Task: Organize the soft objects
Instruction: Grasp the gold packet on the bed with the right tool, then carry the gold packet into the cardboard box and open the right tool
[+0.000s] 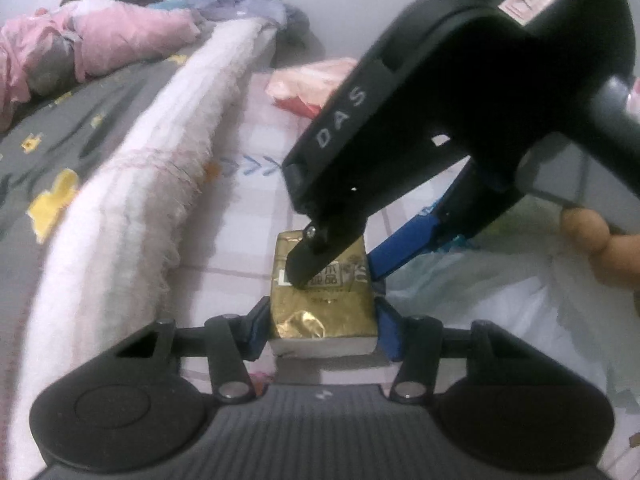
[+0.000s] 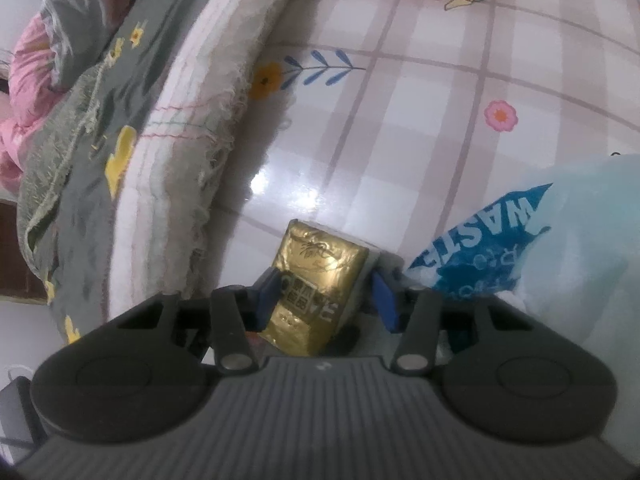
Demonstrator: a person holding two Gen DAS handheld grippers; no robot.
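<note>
Both grippers on a gold packet

The left gripper (image 1: 324,330) and right gripper (image 2: 324,300) each clamped the gold packet (image 1: 323,312) on the checked floor (image 2: 420,120).

One gold foil packet (image 1: 324,312) sits on the checked surface (image 2: 420,128). Two grippers are over it: the left gripper (image 1: 323,326) and the right gripper (image 2: 326,300), each with two blue-padded jaws. One pale plastic bag with blue print (image 2: 540,232) lies beside the packet. One red-and-pink bag (image 1: 308,84) lies farther off. One thick white quilt edge (image 1: 132,208) runs along a bed, with one grey cover (image 2: 96,92) dotted with yellow shapes (too many to count surely) and one pink bundle (image 1: 100,32).
</note>
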